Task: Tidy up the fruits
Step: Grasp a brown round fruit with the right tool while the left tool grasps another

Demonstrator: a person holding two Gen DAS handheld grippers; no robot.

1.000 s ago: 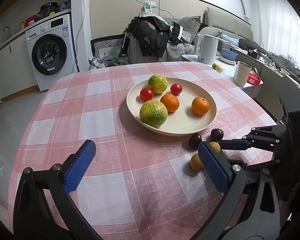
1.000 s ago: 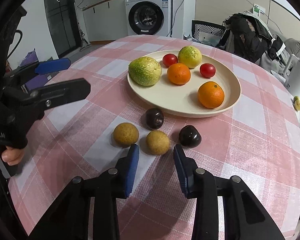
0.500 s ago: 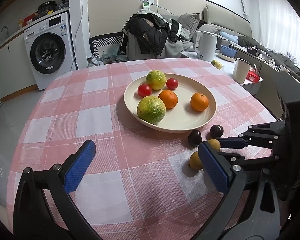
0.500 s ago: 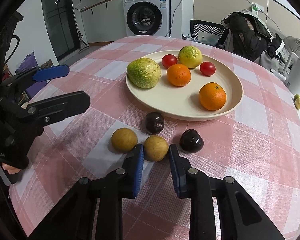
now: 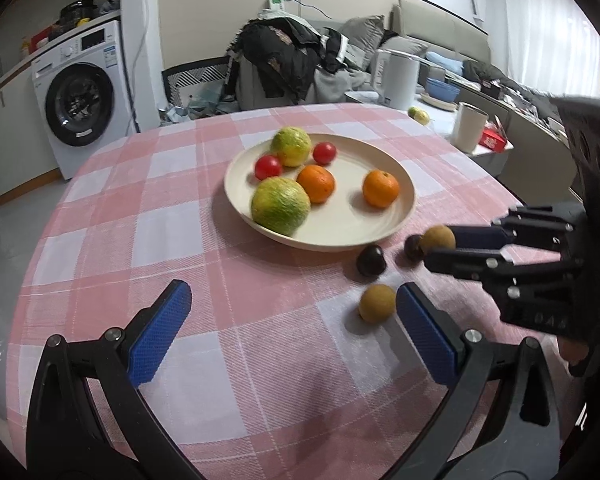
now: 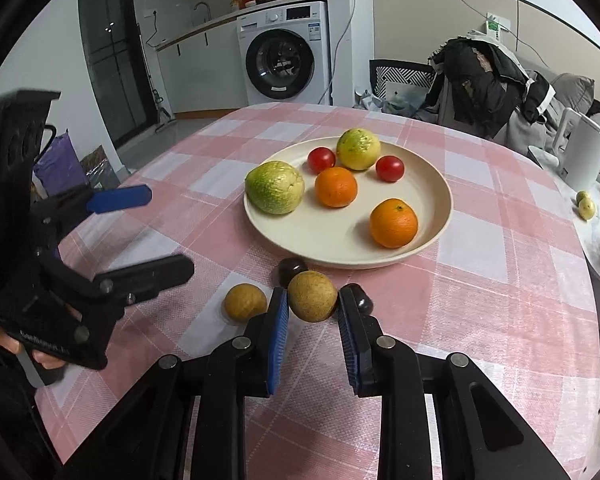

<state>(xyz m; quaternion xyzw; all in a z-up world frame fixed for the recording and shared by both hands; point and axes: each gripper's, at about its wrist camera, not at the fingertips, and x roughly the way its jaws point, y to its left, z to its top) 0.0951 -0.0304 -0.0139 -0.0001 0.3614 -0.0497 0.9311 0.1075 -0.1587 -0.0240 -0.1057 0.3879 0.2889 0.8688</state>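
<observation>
A cream plate (image 6: 436, 236) (image 5: 400, 220) on the pink checked table holds two green citrus, two oranges and two red tomatoes. My right gripper (image 6: 313, 300) is shut on a brown round fruit (image 6: 312, 296) (image 5: 437, 239), lifted just above the cloth. A second brown fruit (image 6: 245, 303) (image 5: 377, 303) and two dark plums (image 6: 291, 270) (image 6: 360, 300) lie on the cloth in front of the plate. My left gripper (image 5: 290, 308) is open and empty, low over the table, left of the loose fruit.
A white kettle (image 6: 584, 152), a white cup (image 5: 469, 127) and small yellow fruits (image 6: 586, 204) stand on a side surface to the right. A chair piled with clothes (image 5: 284, 64) and a washing machine (image 5: 82, 104) stand behind the table.
My right gripper moved forward around the brown fruit, shut on it and raised it slightly. The left gripper stayed open and shifted a little.
</observation>
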